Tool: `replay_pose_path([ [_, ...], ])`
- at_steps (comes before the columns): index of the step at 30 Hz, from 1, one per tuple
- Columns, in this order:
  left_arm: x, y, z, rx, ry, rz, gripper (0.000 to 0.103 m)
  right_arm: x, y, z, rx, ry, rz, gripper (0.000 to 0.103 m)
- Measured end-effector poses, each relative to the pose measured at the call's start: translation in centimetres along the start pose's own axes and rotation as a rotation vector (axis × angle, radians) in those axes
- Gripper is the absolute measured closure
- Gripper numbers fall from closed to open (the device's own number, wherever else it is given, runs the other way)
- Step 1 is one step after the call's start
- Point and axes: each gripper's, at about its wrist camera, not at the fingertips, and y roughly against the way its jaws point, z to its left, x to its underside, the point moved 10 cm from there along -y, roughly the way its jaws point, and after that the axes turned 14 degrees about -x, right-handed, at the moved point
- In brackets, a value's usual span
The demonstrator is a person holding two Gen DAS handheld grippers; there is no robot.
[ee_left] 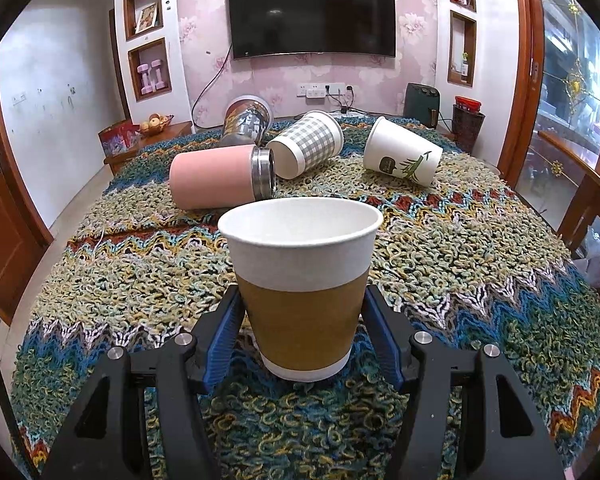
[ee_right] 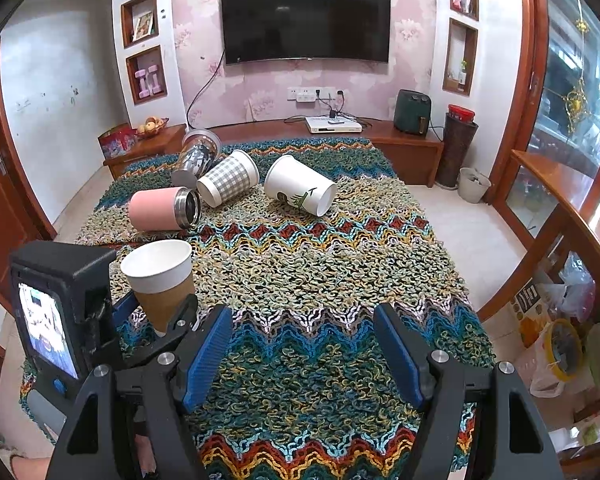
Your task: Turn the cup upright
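A white paper cup with a brown sleeve (ee_left: pixel 302 288) stands upright on the woven cloth between the blue pads of my left gripper (ee_left: pixel 302 336); the pads sit against the sleeve on both sides. It also shows in the right wrist view (ee_right: pixel 160 280). Several cups lie on their sides farther back: a pink steel tumbler (ee_left: pixel 220 180), a grey checked cup (ee_left: pixel 306 144), a white cup with a green print (ee_left: pixel 402 152) and a patterned tumbler (ee_left: pixel 246 120). My right gripper (ee_right: pixel 304 344) is open and empty over the cloth, right of the left gripper.
The colourful woven cloth (ee_right: pixel 340 264) covers the table. The table's right edge drops to the floor (ee_right: pixel 472 232). A wooden TV bench (ee_right: pixel 400 140) stands behind the table, and a wooden cabinet (ee_right: pixel 560 200) stands at the right.
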Motion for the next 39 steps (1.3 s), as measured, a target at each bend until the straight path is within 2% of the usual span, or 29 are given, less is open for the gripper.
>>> replay_pose_path([
  [11, 0.8, 0.9, -0.3, -0.006, -0.019, -0.011, 0.038, -0.1, 0.6, 0.4, 0.0, 0.007, -0.012, 0.03],
  [26, 2.4, 1.8, -0.2, 0.01, -0.039, 0.021, 0.037, -0.2, 1.3, 0.2, 0.0, -0.006, -0.025, 0.03],
  [28, 2.5, 1.7, -0.3, 0.011, -0.043, 0.026, 0.036, -0.1, 1.4, 0.3, -0.002, -0.005, -0.027, 0.03],
  [33, 2.5, 2.0, -0.1, 0.014, -0.033, 0.037, 0.019, -0.2, 1.7, 0.5, -0.004, -0.002, -0.034, 0.03],
  [39, 2.5, 2.9, 0.2, 0.011, -0.03, 0.046, 0.017, -0.1, 2.1, 0.7, -0.01, -0.005, -0.041, 0.03],
])
